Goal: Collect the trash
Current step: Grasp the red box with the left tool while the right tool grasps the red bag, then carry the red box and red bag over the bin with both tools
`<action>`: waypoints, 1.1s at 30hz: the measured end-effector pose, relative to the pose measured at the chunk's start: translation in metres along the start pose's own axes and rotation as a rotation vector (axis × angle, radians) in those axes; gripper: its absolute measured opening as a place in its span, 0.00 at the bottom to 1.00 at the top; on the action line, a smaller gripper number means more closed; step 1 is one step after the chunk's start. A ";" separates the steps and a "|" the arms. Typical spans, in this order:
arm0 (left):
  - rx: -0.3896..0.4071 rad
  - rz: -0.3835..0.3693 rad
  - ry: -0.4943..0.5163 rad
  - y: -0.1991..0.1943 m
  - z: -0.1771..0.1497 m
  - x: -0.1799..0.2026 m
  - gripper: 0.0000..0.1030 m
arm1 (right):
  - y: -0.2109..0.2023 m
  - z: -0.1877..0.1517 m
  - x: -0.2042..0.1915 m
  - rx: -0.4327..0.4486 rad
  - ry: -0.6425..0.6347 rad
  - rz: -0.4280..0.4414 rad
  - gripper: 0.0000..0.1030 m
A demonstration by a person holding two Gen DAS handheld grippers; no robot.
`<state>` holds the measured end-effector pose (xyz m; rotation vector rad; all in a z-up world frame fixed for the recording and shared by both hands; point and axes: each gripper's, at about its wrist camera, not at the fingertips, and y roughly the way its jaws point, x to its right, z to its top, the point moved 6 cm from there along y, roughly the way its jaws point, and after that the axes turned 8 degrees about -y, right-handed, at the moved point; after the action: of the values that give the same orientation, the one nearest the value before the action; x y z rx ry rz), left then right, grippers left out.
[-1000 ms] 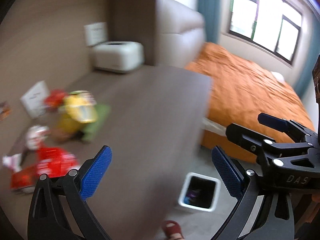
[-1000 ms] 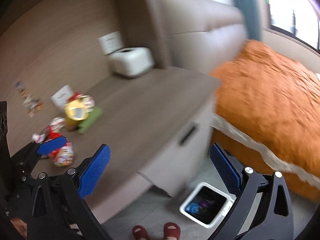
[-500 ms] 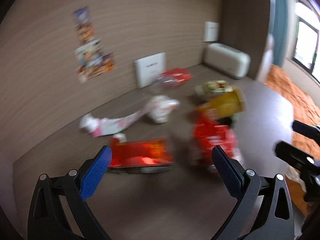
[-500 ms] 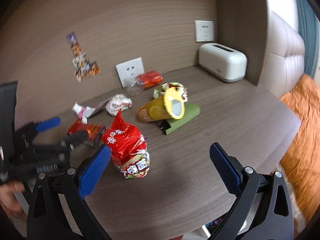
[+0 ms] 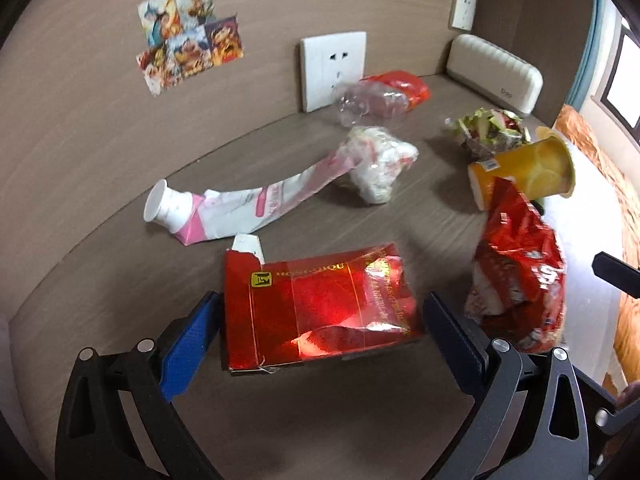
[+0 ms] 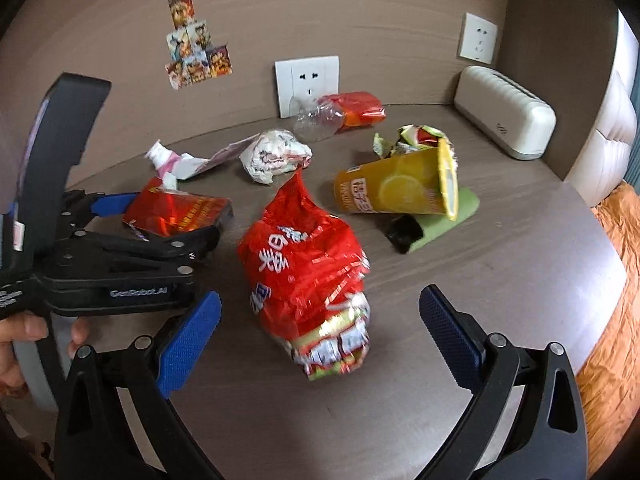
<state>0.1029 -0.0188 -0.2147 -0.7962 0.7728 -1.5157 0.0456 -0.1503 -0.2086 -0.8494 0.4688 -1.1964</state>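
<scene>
Your left fingers point(image 5: 192, 344) are spread wide, one on each side of the flattened red carton point(image 5: 316, 312), which lies on the brown tabletop point(image 5: 320, 420) between them; whether the pads touch its edges is hard to tell, and nothing is clamped. The left gripper point(image 5: 320, 340) sits low over the near left part of the table. Your right gripper point(image 6: 320, 328) is just as wide open, its fingers point(image 6: 448, 332) flanking the near end of the crumpled red snack bag point(image 6: 308, 276) without closing on it. Just right of the carton in the left view, that same snack bag point(image 5: 520, 276) stands puffed up. Farther back lie the squeezed white-and-pink tube point(image 5: 240, 204), a wadded white wrapper point(image 5: 376, 164), a clear plastic bottle point(image 5: 372, 100) in front of the wall socket point(image 5: 332, 68), and a tipped yellow cup point(image 6: 396, 188) resting on a green sleeve point(image 6: 444, 220). A white appliance point(image 6: 504, 116) sits far right
</scene>
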 end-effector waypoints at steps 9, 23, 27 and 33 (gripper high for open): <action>-0.048 -0.075 -0.002 0.018 0.002 -0.010 0.87 | 0.040 0.010 -0.003 -0.058 0.009 0.010 0.87; 0.012 -0.088 0.012 -0.019 0.007 -0.014 0.85 | 0.012 0.014 0.003 0.001 0.005 0.015 0.71; 0.023 -0.102 0.041 -0.035 0.004 0.001 0.85 | -0.007 0.009 0.016 0.028 0.054 0.015 0.71; 0.026 -0.158 0.138 -0.051 -0.007 0.046 0.85 | -0.029 -0.011 0.047 0.036 0.147 -0.011 0.71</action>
<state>0.0661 -0.0599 -0.1734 -0.7538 0.8053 -1.7324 0.0350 -0.2021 -0.1875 -0.7373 0.5609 -1.2786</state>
